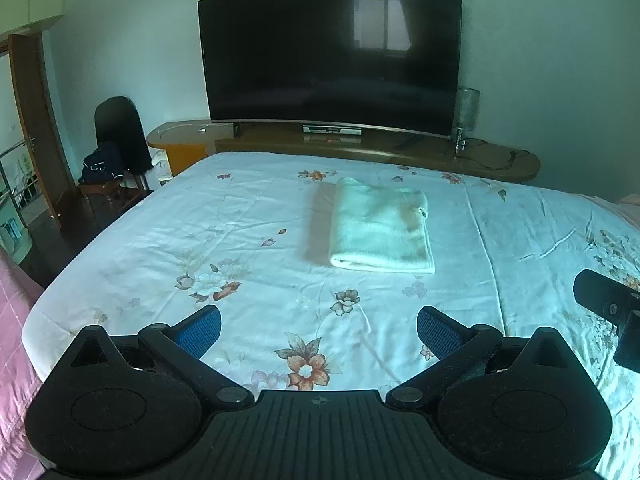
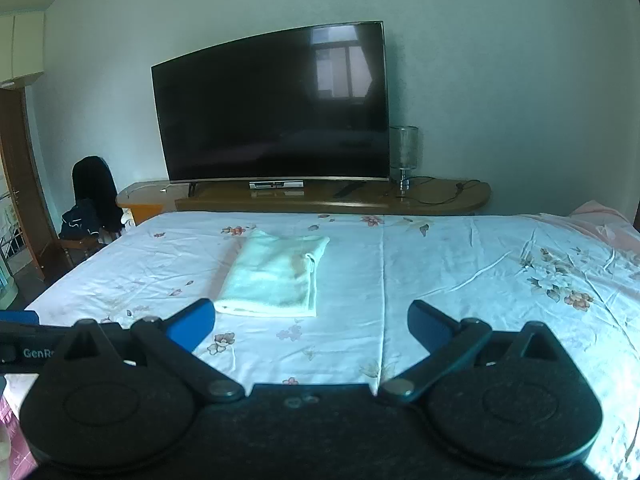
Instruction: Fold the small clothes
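You can read "GenR" on the left hand-held gripper [image 2: 16,340], the rest hidden. Your left hand-held gripper [image 1: 319,326] and right hand-held gripper [image 2: 311,320] both hover level, jaws wide and empty, short of the folded cloth [image 1: 382,226] lying on the bed [image 1: 180,240].

Black left gripper [image 1: 319,330], right gripper [image 2: 311,326]; blue pads [image 1: 200,330].

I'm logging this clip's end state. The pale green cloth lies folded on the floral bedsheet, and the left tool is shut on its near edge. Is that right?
Not quite. The left tool is open and holds nothing; it sits short of the folded cloth, apart from it, as the left wrist view shows. The cloth does lie folded on the floral bedsheet.
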A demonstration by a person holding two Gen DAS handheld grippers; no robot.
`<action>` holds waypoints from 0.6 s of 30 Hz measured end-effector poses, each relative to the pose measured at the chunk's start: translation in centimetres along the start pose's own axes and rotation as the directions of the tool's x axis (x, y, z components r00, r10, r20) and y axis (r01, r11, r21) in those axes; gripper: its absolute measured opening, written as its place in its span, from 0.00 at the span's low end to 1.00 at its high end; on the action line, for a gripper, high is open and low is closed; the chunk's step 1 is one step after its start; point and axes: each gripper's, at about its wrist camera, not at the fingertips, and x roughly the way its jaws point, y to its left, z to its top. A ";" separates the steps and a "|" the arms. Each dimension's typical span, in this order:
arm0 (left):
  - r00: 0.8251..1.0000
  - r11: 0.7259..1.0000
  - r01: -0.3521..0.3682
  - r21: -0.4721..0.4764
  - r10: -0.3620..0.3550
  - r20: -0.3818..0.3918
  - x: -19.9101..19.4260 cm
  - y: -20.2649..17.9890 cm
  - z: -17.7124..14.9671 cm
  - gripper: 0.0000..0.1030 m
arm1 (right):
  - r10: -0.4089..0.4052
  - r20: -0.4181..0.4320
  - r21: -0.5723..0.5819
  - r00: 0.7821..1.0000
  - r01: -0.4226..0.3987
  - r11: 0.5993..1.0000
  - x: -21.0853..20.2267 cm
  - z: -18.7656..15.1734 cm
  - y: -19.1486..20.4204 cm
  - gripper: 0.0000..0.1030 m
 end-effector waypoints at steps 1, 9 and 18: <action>1.000 1.000 0.000 -0.001 0.000 0.000 0.0 0.0 0.0 1.00 | 0.003 0.000 -0.002 1.000 -0.003 1.000 -0.1 0.0 0.0 1.00; 1.000 1.000 -0.011 -0.019 0.011 -0.006 0.1 0.3 -0.1 1.00 | -0.004 0.007 0.004 1.000 0.004 1.000 -0.2 -0.2 0.2 1.00; 1.000 1.000 -0.011 -0.013 0.011 -0.002 0.3 0.2 0.0 1.00 | -0.006 0.004 0.002 1.000 0.006 1.000 0.0 -0.3 0.1 1.00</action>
